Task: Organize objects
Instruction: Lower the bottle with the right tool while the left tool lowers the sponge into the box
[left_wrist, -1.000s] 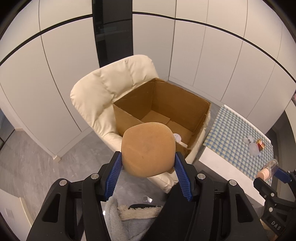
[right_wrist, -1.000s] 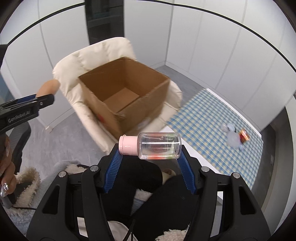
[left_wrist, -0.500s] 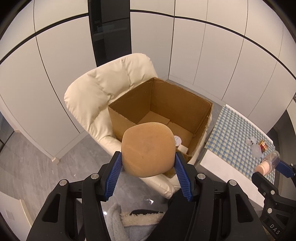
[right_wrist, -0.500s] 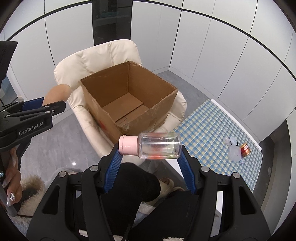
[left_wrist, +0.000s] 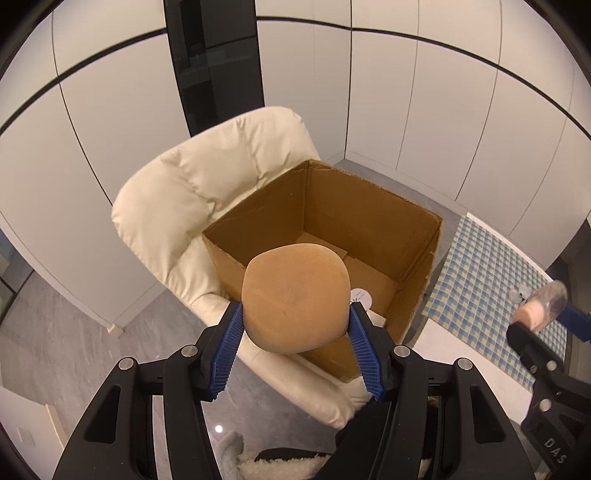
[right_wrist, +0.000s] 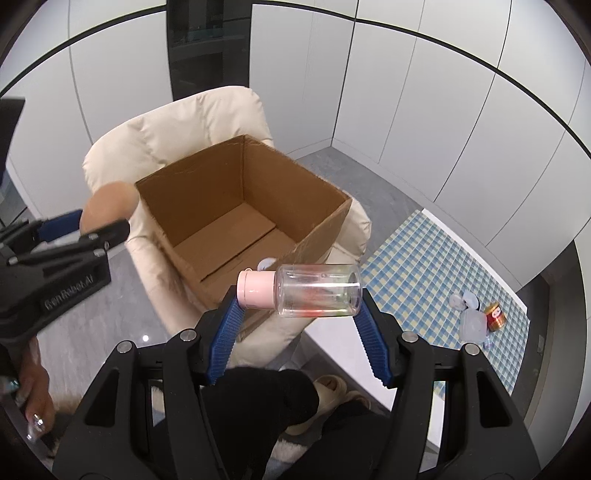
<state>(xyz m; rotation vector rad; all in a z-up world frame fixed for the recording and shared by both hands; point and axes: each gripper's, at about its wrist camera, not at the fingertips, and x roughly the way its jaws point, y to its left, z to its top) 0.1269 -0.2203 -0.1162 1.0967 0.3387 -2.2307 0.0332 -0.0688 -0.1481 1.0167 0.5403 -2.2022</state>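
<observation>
My left gripper (left_wrist: 295, 314) is shut on a rounded tan sponge (left_wrist: 295, 297), held just in front of the near wall of an open cardboard box (left_wrist: 369, 218). The box sits on a cream armchair (left_wrist: 192, 192), and a small white round item (left_wrist: 361, 295) lies inside it. My right gripper (right_wrist: 300, 291) is shut on a clear bottle (right_wrist: 317, 290) with a pink cap, lying sideways between the pads, near the front right corner of the cardboard box (right_wrist: 236, 177). The left gripper and its sponge (right_wrist: 109, 201) show at the left of the right wrist view.
A table with a blue checked cloth (right_wrist: 436, 266) stands right of the armchair (right_wrist: 177, 122), carrying a small red can (right_wrist: 495, 315) and clear plastic pieces (right_wrist: 471, 321). White cabinet panels ring the room. Grey floor lies to the left; a person's legs and slippers (right_wrist: 328, 387) are below.
Both grippers have moved forward toward the box, which now looks larger and closer in each view. The grips on the sponge and the bottle are unchanged.
</observation>
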